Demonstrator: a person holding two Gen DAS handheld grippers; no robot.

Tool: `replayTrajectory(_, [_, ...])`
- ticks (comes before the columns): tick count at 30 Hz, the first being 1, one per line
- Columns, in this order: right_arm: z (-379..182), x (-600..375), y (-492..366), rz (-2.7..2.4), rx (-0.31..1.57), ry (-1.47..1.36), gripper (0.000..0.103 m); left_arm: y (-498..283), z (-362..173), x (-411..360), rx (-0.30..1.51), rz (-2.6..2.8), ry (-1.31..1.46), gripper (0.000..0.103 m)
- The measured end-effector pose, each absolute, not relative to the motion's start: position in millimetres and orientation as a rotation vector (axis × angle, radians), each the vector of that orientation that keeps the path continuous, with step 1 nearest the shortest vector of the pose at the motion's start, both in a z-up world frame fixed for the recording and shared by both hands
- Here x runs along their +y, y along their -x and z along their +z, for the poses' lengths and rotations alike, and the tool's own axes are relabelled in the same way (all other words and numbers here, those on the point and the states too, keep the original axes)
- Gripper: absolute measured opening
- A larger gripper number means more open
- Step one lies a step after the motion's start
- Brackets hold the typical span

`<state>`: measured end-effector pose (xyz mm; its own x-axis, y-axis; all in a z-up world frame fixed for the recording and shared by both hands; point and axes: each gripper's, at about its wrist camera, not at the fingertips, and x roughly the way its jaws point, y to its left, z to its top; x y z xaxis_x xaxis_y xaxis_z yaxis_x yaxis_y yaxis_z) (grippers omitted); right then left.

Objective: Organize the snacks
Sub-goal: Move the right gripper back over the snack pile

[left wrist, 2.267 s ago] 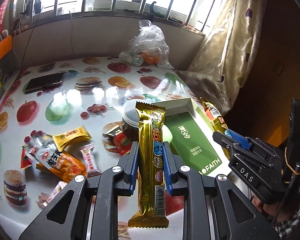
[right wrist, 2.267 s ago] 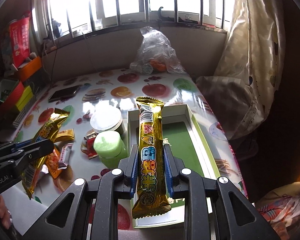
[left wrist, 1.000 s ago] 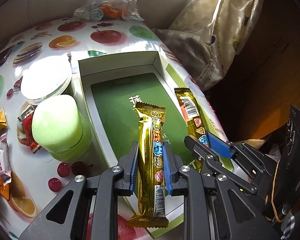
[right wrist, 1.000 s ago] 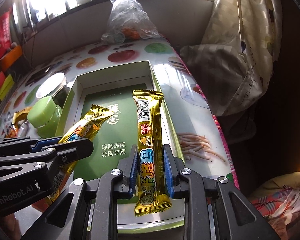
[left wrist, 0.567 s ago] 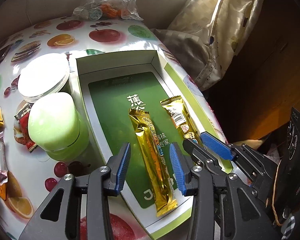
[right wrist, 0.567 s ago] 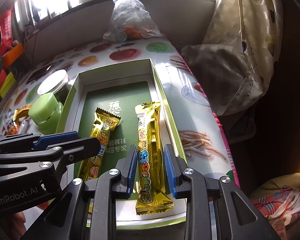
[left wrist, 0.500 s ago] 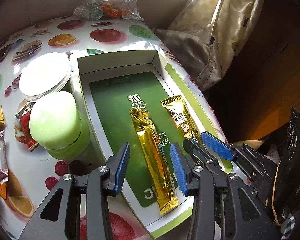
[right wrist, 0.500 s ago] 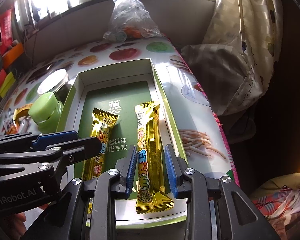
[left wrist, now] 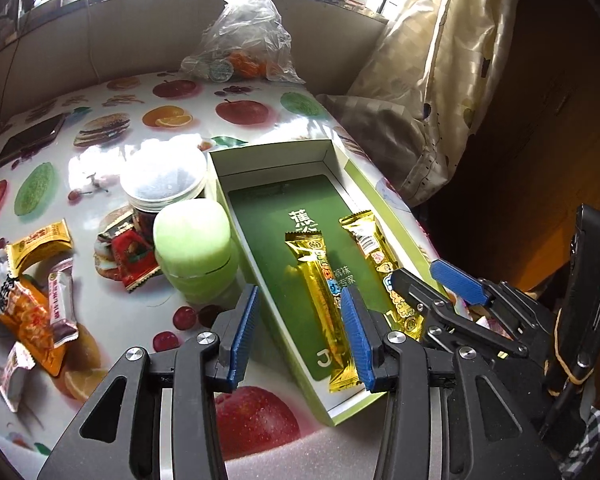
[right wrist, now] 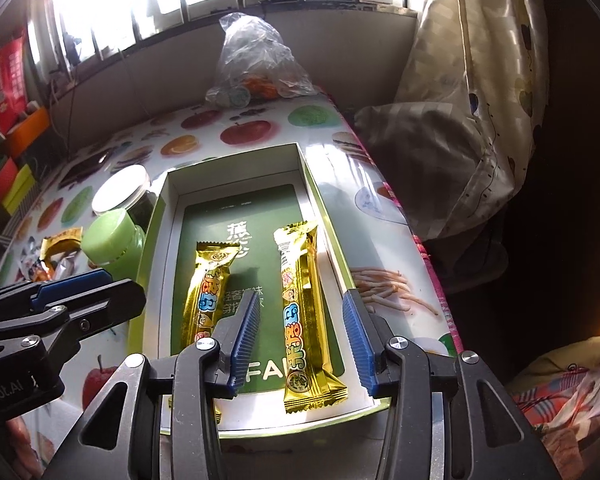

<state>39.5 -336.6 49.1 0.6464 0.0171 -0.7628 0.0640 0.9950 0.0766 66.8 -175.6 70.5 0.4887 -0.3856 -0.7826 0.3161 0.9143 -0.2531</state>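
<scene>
Two long gold foil snack bars are lying side by side, a little apart, inside a shallow open cardboard box (right wrist: 236,176) with white walls, a light green rim and a dark green floor. The box is sitting near the right edge of a table (left wrist: 100,128) covered in a glossy cloth printed with apples, oranges and burgers.

The left claw (left wrist: 300,334), black with blue ribbed pads, is spread wide and holding nothing. It is hovering over the near left corner of the box, with the left gold bar (left wrist: 324,304) lying partly behind its right finger. The right claw (right wrist: 302,340) is also spread wide and empty, hovering over the near end of the right gold bar (right wrist: 300,308), which is lying between its two fingers without touching either. In the right wrist view the left bar (right wrist: 206,292) is lying to the left of that claw.

Just beside the box's left wall, a pale green plastic jar (left wrist: 194,250) is standing upright, with a clear jar topped by a white lid (left wrist: 162,180) right behind it. Farther left, small loose snack packets in orange, yellow and red (left wrist: 40,276) are lying scattered on the table. A dark phone (left wrist: 30,136) is lying near the far left edge, and a crumpled clear plastic bag (left wrist: 246,40) is sitting at the far end by the window wall.
</scene>
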Motion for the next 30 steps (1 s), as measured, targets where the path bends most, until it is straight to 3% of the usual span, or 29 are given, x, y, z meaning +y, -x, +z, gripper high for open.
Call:
replayTrajectory(15, [74,-291,-1,-0.01,0.773,-0.163,0.049,-22,86,-104,0.856,-0.326,0.036,0.043])
replayTrajectory(30, [76,-208,4,0.149,0.736,-0.11,0.05,-7,64,-30,0.847,-0.199,0.068,0.044])
